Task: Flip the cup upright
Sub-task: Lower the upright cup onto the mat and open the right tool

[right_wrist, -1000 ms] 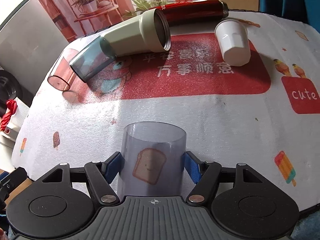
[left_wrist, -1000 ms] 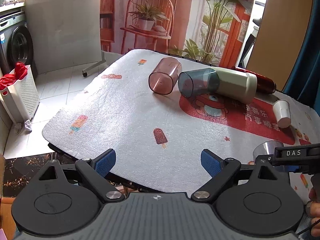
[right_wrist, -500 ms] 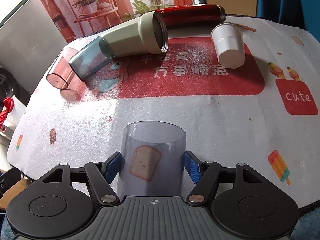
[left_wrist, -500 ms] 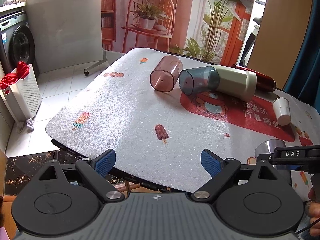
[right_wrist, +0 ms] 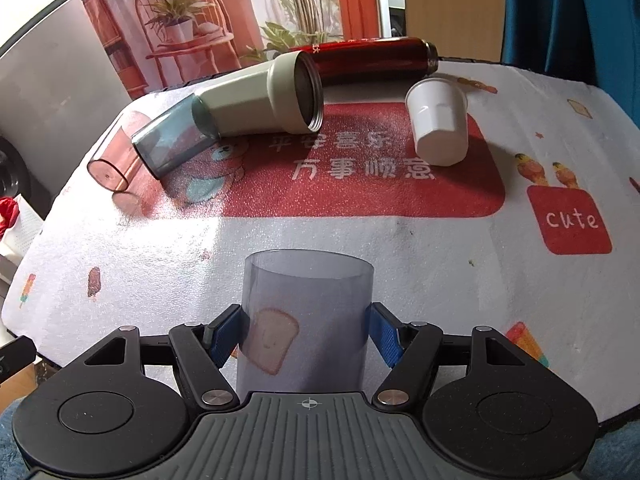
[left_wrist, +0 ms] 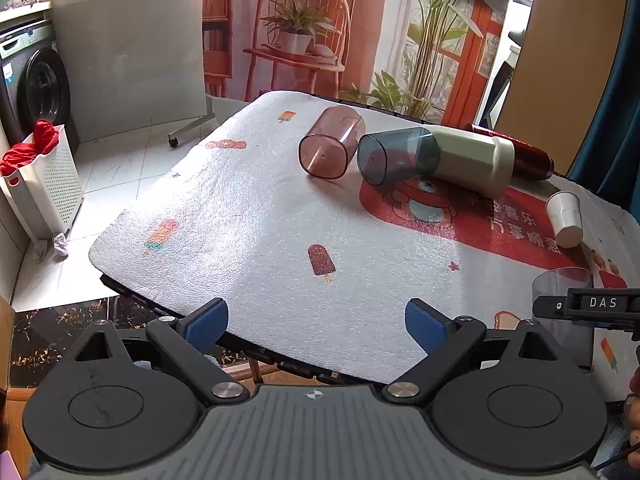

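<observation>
My right gripper (right_wrist: 306,330) is shut on a clear grey plastic cup (right_wrist: 306,304), which stands upright with its open rim up near the table's front edge. The blue pads (right_wrist: 384,334) press on both its sides. The same cup (left_wrist: 560,284) shows at the right edge of the left wrist view, with the right gripper beside it. My left gripper (left_wrist: 316,322) is open and empty, hovering over the table's near left edge. A white paper cup (right_wrist: 438,122) lies on its side farther back.
A pink cup (left_wrist: 330,144), a blue-grey cup (left_wrist: 394,154), a cream tumbler (left_wrist: 474,158) and a red flask (right_wrist: 372,58) lie on their sides at the back of the printed table mat (left_wrist: 240,220). A laundry basket (left_wrist: 44,176) stands on the floor at left.
Both views have drawn back a little from the table. The right gripper still holds the grey cup upright, and the left gripper stays open.
</observation>
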A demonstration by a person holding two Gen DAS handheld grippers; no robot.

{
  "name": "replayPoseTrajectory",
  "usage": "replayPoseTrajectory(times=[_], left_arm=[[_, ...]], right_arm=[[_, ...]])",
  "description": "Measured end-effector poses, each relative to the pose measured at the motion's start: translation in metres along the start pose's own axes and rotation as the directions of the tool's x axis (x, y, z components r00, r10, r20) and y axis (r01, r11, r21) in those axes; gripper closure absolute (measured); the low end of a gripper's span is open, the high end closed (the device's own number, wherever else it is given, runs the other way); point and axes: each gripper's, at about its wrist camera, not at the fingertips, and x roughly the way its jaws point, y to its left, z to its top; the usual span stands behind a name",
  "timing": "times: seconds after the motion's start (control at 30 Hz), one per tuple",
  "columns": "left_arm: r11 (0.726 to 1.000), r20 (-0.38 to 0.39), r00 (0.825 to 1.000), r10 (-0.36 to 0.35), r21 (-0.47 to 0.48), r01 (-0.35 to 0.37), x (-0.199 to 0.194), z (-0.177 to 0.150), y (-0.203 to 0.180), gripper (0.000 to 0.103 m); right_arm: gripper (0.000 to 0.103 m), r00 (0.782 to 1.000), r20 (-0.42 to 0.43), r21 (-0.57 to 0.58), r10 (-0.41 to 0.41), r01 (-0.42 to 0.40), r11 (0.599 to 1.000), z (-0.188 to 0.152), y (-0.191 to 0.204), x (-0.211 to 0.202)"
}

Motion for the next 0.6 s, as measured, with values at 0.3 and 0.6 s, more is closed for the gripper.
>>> replayPoseTrajectory(times=[0.3,0.6], left_arm=[[1.000,-0.008,1.000,0.004,-0.002,-0.004,0.002,0.000,0.000,0.006],[1.000,-0.015,1.000,0.007,0.013,-0.007,0.002,-0.001,-0.006,0.006]], right_arm=[[0.039,0.997,0.071,-0.057,-0.019,0.023,0.998,0.005,-0.007,-0.014],[0.039,0.991,0.126,-0.127,-0.052,0.069,0.990,0.008,-0.022,-0.019]])
